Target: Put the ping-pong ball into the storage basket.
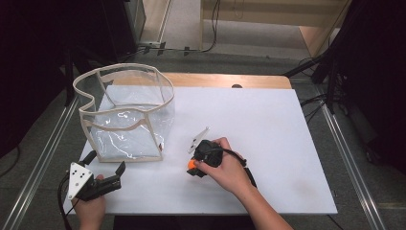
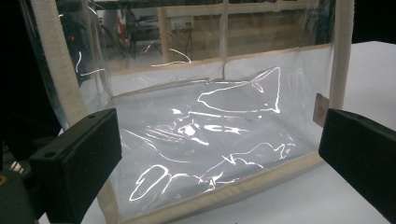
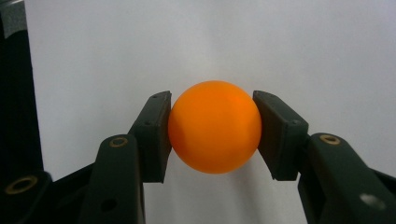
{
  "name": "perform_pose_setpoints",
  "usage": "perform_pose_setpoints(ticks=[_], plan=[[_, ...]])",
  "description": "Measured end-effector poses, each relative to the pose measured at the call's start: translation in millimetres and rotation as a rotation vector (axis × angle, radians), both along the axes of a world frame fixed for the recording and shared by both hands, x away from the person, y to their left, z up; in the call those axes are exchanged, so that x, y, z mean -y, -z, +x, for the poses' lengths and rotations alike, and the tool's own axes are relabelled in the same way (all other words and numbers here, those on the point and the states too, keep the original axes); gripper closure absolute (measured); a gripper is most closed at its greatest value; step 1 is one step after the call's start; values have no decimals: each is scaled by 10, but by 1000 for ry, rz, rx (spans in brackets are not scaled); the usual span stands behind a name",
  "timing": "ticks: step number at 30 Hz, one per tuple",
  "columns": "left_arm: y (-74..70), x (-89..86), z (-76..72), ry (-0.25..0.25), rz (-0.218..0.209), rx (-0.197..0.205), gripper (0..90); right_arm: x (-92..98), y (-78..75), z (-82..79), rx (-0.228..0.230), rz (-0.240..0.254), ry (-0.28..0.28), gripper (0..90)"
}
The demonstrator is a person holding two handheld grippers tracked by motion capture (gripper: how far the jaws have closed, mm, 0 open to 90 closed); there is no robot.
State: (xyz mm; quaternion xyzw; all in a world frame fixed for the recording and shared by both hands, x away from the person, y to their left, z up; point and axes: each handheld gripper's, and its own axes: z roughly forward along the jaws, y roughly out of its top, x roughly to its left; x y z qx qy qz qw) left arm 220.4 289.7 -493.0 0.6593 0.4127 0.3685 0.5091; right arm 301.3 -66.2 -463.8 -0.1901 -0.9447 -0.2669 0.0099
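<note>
Table (image 1: pixel 268 143): white board on a wooden top, bare apart from the things below.
Bag (image 1: pixel 125 115): a clear plastic bag with cream fabric edging, standing open at the far left of the board; its walls look thin and floppy, creased and shiny (they would likely buckle under a push).
Left gripper (image 1: pixel 104 168): resting at the near left corner, just in front of the bag, jaws spread wide with nothing between them; in the left gripper view they frame the bag's near wall (image 2: pixel 205 140).
Right gripper (image 1: pixel 192 165): near the middle of the board, right of the bag, jaws closed onto the ball.
Ball (image 3: pixel 214 133): small, orange, smooth and round, clamped at its widest part between the two pads, close over the white surface.
Handling: probably very light, hollow and hard-shelled; slippery and quick to roll, so the grip belongs across the middle, firm but not crushing.
</note>
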Motion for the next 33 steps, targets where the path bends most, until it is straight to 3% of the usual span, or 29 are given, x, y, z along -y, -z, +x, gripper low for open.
perform_pose_setpoints(ticks=[33], plan=[[0,0,0,0,0,0,0,-23,-284,85,11,1,-42,476]])
